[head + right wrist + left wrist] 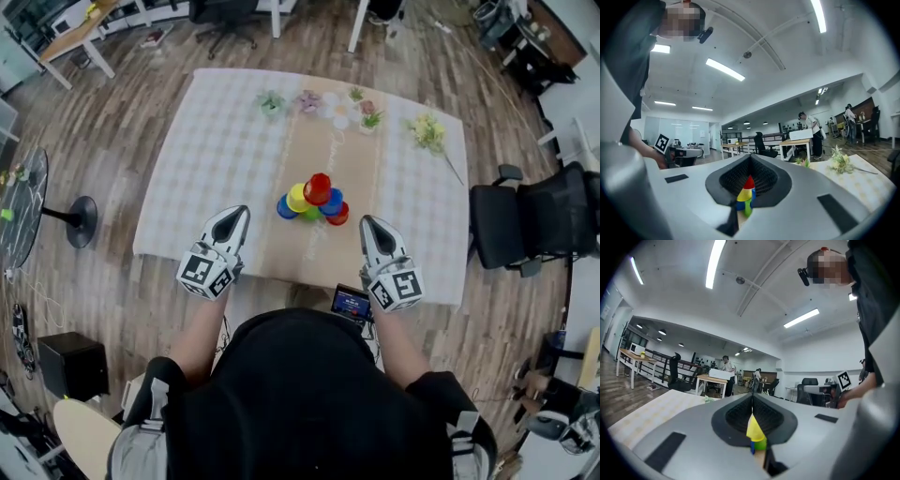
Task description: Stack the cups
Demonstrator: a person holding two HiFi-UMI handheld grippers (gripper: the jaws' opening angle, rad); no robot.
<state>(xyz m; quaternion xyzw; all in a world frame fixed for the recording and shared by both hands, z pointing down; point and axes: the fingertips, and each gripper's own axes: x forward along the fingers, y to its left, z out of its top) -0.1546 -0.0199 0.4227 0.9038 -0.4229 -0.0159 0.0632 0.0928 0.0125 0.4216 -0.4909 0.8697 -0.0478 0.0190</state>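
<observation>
A small pyramid of coloured cups (314, 201) stands mid-table on the brown runner, a red cup (318, 187) on top, with yellow (297, 197), blue (331, 201) and green (311, 214) ones below. My left gripper (240, 212) is shut and empty, hovering over the table's front edge to the left of the cups. My right gripper (367, 222) is shut and empty too, to their right. Both point toward the stack without touching it. In the left gripper view the yellow cup (753, 427) shows beyond the closed left gripper (752, 396). In the right gripper view the red cup (749, 183) shows beyond the closed right gripper (750, 157).
Small potted plants (272, 102) and a spray of yellow flowers (428, 132) line the far side of the checked table (206, 159). A black office chair (542, 221) stands at the right. A round-based stand (81, 221) is on the floor left. A small screen (352, 302) sits near my lap.
</observation>
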